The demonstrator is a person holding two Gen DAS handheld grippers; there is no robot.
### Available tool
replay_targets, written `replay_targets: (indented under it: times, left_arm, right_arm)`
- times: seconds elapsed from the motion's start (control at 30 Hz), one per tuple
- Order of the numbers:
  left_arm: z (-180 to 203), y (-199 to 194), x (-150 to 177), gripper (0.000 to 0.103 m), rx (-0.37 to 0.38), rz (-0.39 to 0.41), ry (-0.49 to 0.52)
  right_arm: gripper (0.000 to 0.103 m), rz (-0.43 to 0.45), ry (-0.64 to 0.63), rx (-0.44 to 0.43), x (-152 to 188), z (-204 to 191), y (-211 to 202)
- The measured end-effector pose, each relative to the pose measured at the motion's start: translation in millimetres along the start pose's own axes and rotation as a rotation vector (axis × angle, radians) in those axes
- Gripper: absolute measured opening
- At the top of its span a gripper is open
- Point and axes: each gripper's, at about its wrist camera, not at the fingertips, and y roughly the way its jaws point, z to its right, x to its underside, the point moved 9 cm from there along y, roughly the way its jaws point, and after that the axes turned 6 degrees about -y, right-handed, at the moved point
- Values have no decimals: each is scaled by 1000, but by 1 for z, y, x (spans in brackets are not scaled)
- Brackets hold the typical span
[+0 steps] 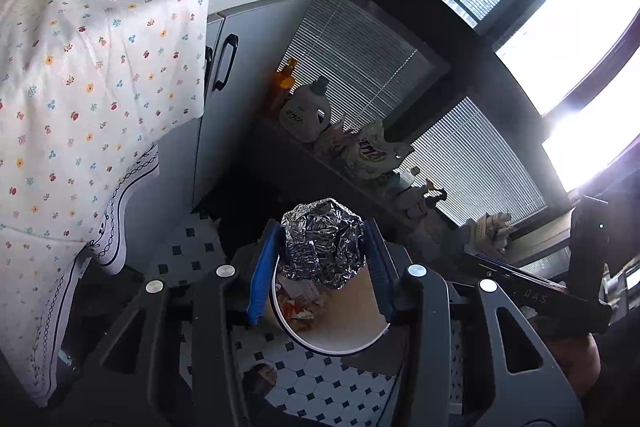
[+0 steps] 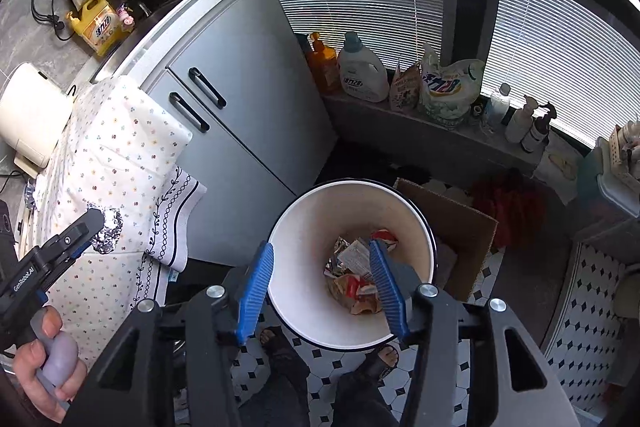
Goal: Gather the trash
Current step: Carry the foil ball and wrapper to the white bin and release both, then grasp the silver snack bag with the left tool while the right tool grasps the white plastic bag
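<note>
Crumpled foil ball sits clamped between the left gripper's blue pads, above the white bin; the right gripper hangs over the bin, jaws apart and empty, wrappers lying at the bottom

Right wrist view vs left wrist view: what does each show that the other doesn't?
Only the right wrist view: the right tool open and empty over the bin, the cardboard box beside the bin, the yellow detergent jug on the counter, and the person's sandalled feet.

Only the left wrist view: bright upper window panes and a close look at the foil ball clamped in the left tool.

Both: the white bin with wrappers inside, the floral cloth, the grey cabinet.
</note>
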Motion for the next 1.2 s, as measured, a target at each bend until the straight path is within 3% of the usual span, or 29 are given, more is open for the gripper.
replay_targets:
  times: [0.43, 0.53, 0.6, 0.73, 0.9, 1.07, 1.2]
  left_arm:
    - [81, 56, 26, 45, 98, -165, 177]
    - [94, 59, 29, 62, 128, -187, 188]
    - [99, 55, 26, 73, 134, -176, 200]
    - [93, 38, 8, 83, 113, -125, 200]
    - [64, 3, -21, 95, 55, -37, 167]
    - [20, -43, -43, 97, -1, 46, 100]
    - [-20, -78, -56, 97, -60, 105, 60]
  right_arm:
    - [50, 83, 146, 74, 14, 64, -60]
    - [51, 96, 170, 89, 19, 74, -68]
    - [52, 104, 186, 92, 20, 79, -72]
    - [57, 119, 199, 82, 20, 76, -76]
    - [79, 148, 162, 57, 7, 49, -77]
    - [92, 190, 103, 11, -16, 4, -75]
    - [95, 205, 60, -45, -33, -38, -70]
